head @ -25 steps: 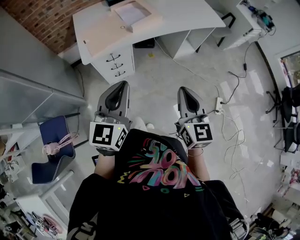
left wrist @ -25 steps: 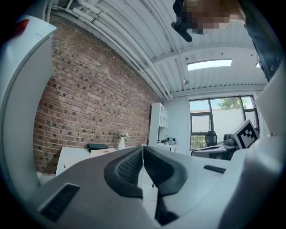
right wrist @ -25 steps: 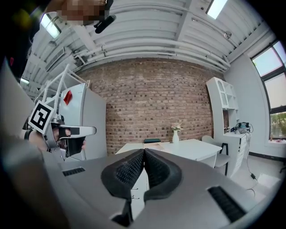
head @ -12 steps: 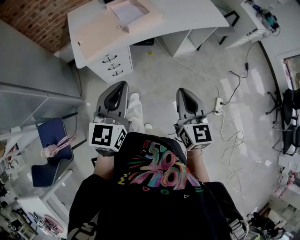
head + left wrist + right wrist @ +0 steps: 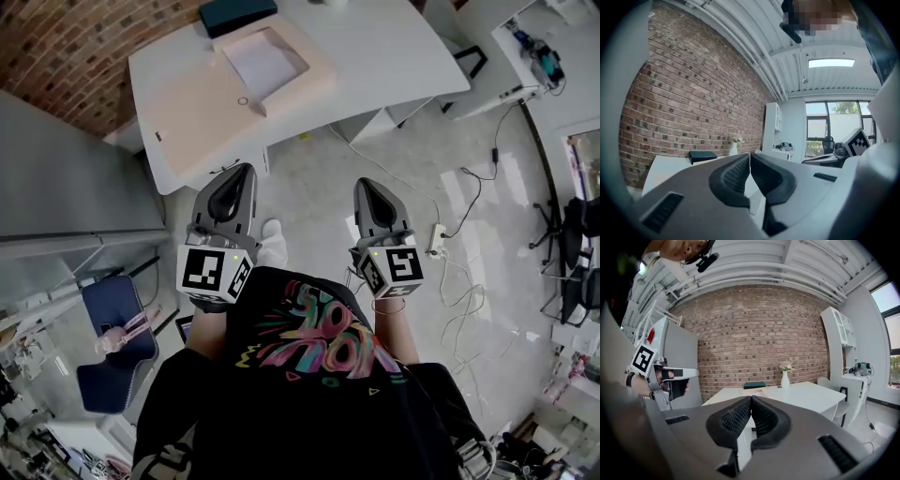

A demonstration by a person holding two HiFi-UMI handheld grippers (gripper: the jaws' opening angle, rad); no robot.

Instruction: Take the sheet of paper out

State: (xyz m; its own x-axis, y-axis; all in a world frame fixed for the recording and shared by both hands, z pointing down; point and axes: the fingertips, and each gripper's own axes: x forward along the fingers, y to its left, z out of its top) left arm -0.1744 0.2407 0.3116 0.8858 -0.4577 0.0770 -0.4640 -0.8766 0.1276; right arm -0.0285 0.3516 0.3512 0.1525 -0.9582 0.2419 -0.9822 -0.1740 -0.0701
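A white sheet of paper (image 5: 261,58) lies in the raised part of a pale pink folder (image 5: 211,108) on the white desk (image 5: 394,47) ahead. Both grippers are held level over the floor, short of the desk's near edge. My left gripper (image 5: 247,169) is shut with nothing between its pads (image 5: 740,173). The right gripper (image 5: 367,182) is likewise shut and empty, its jaws closed tip to tip (image 5: 751,399). In the right gripper view the folder (image 5: 753,392) shows low on the desk top, in front of a dark teal box (image 5: 754,385).
The dark teal box (image 5: 236,14) sits behind the folder. A vase of flowers (image 5: 785,377) stands on the desk. A grey cabinet (image 5: 66,187) flanks the left, with a blue chair (image 5: 112,333) below it. Cables and a power strip (image 5: 437,234) lie on the floor to the right.
The desk and folder have slid down the head view and closer. Both grippers have travelled forward towards the desk together, staying shut and empty.
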